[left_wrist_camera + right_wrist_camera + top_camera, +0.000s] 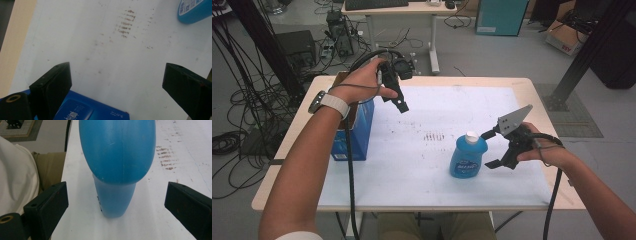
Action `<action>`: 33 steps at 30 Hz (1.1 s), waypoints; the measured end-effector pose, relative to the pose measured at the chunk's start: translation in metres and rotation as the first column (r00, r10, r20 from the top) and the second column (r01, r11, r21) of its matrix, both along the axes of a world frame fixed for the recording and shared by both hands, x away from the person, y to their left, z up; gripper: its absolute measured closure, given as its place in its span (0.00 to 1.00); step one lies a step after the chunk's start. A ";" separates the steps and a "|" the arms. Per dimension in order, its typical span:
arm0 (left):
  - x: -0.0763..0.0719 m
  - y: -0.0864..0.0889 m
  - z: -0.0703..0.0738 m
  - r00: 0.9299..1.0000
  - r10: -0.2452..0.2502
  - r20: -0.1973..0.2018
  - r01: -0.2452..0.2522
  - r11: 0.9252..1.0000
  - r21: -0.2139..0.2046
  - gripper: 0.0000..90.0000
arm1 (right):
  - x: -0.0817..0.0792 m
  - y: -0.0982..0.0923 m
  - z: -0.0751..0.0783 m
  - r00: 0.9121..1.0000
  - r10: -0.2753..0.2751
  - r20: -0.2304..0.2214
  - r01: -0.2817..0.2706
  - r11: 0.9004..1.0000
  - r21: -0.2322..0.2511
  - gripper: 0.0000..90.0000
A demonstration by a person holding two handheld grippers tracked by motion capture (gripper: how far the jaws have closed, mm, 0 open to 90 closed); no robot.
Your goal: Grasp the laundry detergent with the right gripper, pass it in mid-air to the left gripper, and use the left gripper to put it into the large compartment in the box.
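A blue bottle (pixel 468 157) with a white cap stands upright on the white sheet, right of the middle. My right gripper (pixel 490 149) is open just to its right, one jaw near the cap and one lower, neither touching. In the right gripper view the bottle (pixel 117 157) looms close ahead of the wide jaws of the right gripper (pixel 116 202), beyond their tips. My left gripper (pixel 401 105) hangs open in the air above the upright blue box (pixel 357 130) at the table's left. The left gripper view has the left gripper (pixel 116 82) empty, over the box top (pixel 87 108).
A white sheet (pixel 427 115) with brown smudges (pixel 434 136) covers most of the wooden table (pixel 532 87). Behind the table stand a desk (pixel 432 30), floor cables (pixel 242 100) and black frame posts (pixel 582 55). The person's lap (pixel 50 167) lies past the near edge.
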State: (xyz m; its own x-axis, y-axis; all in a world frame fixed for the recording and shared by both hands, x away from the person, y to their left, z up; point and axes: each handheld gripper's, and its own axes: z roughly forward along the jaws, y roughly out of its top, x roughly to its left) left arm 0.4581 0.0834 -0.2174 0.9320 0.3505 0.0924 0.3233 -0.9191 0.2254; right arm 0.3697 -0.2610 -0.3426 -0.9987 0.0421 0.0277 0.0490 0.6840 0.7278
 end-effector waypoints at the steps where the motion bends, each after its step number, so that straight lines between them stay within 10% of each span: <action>1: 0.000 0.000 0.000 1.000 -0.006 0.006 0.006 1.000 0.004 0.10 | 0.000 0.000 0.000 1.000 0.004 0.004 -0.004 1.000 -0.001 0.05; 33: -0.001 0.000 -0.006 1.000 -0.004 0.003 0.004 1.000 -0.002 0.10 | 0.001 0.012 -0.012 1.000 -0.002 0.000 0.002 1.000 0.030 0.08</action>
